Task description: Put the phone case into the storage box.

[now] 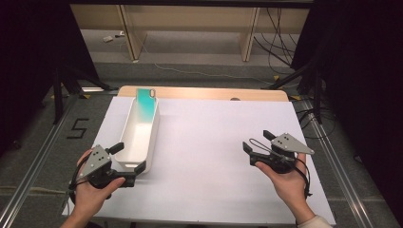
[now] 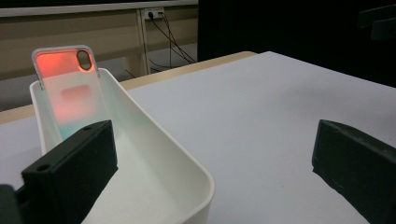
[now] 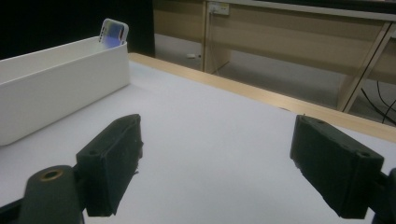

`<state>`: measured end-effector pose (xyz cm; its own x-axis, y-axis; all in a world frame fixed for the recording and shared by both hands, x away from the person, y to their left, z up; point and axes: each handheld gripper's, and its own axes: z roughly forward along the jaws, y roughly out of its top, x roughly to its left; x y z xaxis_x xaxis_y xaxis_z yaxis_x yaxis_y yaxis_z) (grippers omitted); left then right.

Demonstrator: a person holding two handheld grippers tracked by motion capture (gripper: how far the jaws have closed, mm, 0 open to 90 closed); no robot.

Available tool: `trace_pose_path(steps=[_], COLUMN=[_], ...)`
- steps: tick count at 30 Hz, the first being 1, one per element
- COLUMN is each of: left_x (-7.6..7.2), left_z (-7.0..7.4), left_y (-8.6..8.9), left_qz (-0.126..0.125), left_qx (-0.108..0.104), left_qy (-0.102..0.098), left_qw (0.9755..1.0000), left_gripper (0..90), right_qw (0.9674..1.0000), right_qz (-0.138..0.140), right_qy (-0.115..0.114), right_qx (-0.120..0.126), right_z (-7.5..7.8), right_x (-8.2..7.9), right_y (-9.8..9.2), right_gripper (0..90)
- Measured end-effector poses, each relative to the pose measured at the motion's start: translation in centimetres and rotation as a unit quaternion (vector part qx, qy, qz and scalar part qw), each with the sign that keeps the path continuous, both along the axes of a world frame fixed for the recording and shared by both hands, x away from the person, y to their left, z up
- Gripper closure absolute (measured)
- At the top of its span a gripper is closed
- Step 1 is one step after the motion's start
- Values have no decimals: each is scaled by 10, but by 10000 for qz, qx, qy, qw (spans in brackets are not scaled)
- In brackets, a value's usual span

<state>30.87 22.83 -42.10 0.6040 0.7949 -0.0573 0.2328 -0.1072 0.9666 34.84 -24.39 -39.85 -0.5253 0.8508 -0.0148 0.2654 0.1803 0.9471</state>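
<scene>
The left hand-held gripper [image 1: 129, 164] is held spread wide at the near end of the long white plastic bin [image 1: 139, 137], one jaw inside the rim, one outside, nothing pinched. A teal phone case [image 1: 146, 105] is leaned upright against the bin's far end. The right hand-held gripper [image 1: 256, 147] is kept spread too, well apart over the white surface [image 1: 209, 156]

The long white tub [image 1: 136, 137] looks like smooth, slightly shiny plastic. The phone case [image 2: 70, 93] leaning in it is see-through, glossy plastic. The table top [image 1: 214, 142] is matt white, with a wood edge [image 1: 209, 93]. Both grippers' jaws look dull black and a bit rough.
</scene>
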Motion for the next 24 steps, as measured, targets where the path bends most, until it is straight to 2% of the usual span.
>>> trace_pose_path(steps=[5, 8, 13, 15, 19, 20, 24], left_x=[0, 0, 0, 0, 1, 1, 1], left_z=[-1, -1, -1, -1, -1, -1, -1], left_y=[1, 1, 2, 2, 3, 3, 4], left_qz=[33, 63, 114, 120, 145, 141, 160], left_qx=[2, 14, 0, 5, 10, -2, 5], left_qy=[-23, -63, -87, -98, -111, -121, -125], left_qw=[10000, 10000, 9999, 9999, 9998, 9998, 9998], left_gripper=[0, 0, 0, 0, 0, 0, 0], right_qw=[10000, 10000, 9999, 9997, 9996, 9996, 9995], right_qz=[6, -18, 148, 208, 282, 262, 317], right_qy=[13, -74, -16, -80, -56, -113, -39], right_qx=[-39, -4, -39, 31, 21, 13, 41], right_z=[-1, -3, -4, -5, -5, -6, -9], right_x=[-1, -1, -4, -6, -15, -17, -27], right_y=[1, 2, 3, 4, 0, -2, -9], right_gripper=[177, 177, 176, 176, 176, 176, 177])
